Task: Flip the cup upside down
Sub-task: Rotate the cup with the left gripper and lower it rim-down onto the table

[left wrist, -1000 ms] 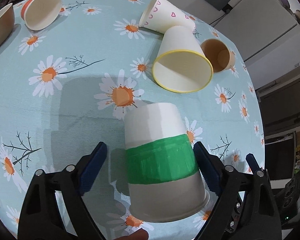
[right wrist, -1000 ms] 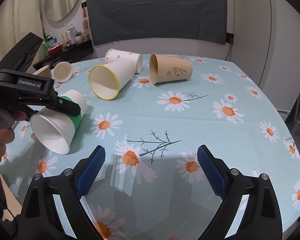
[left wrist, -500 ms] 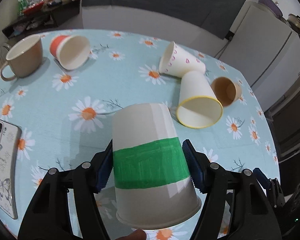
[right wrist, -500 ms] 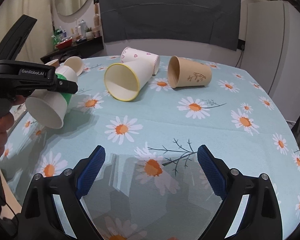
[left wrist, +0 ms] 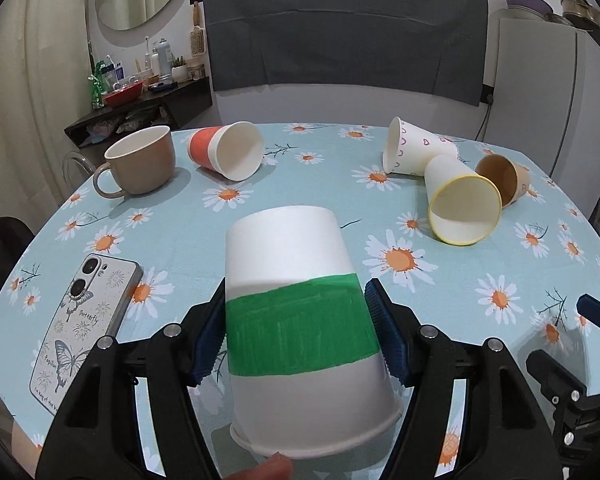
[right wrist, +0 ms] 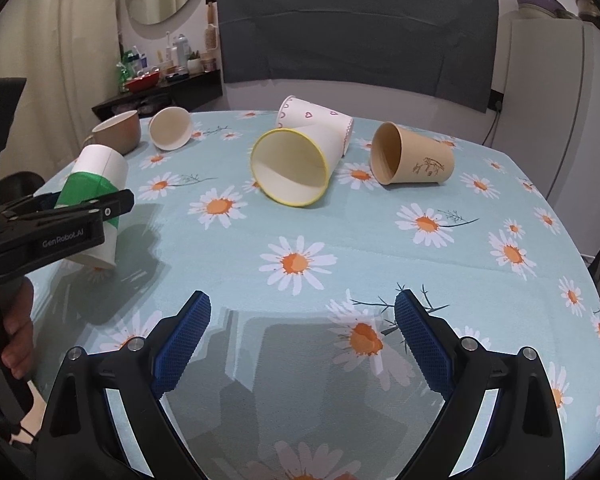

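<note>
Left wrist view: the left hand-held gripper pinches the green-banded paper cup across its green band, a blue pad pressed to each side. The cup is turned mouth down and base up, slightly tilted, near the front edge of the desk; whether its rim touches the cloth cannot be told here. A phone lies face down at the left edge of the desk. Toward the far left corner stand a brown mug and, just beside it, an orange-banded cup on its side. Toward the far right corner lie a heart-print cup, a yellow-rimmed cup and a brown paper cup, close together.

Right wrist view: the right hand-held gripper is spread wide with nothing between its pads, hanging over the front edge of the desk. At the left edge, the left hand-held gripper clamps the green-banded paper cup, mouth down and leaning, with its rim at or just above the cloth. The yellow-rimmed cup lies mid-desk against the heart-print cup, with the brown paper cup just to their right.
</note>
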The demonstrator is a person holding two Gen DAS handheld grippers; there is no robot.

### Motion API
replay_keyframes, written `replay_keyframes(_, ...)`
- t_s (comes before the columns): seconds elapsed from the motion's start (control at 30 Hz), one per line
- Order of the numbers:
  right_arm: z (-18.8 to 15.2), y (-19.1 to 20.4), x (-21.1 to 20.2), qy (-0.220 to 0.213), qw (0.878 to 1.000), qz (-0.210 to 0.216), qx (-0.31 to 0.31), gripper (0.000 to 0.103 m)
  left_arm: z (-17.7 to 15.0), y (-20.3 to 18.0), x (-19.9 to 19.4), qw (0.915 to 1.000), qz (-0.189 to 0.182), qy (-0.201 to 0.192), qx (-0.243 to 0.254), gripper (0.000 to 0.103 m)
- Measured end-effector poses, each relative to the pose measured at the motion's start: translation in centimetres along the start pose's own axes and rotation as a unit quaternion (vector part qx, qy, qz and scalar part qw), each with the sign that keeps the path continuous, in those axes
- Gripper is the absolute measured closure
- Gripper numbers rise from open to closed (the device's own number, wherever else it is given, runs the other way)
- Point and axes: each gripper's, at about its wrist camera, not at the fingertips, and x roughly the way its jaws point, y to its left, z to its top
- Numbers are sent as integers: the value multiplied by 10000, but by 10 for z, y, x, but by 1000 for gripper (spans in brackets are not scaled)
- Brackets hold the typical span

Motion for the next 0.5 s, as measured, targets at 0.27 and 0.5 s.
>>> replay_keyframes(0.27,-6,8,-8,-1,10000,-33,31,14,-24,5,-26,9995,-108,-282,26,37)
replay_keyframes(0.5,-10,19,-12,11,10000,-47,-65,14,-20,15,-33,9988,-455,-132,-103,37)
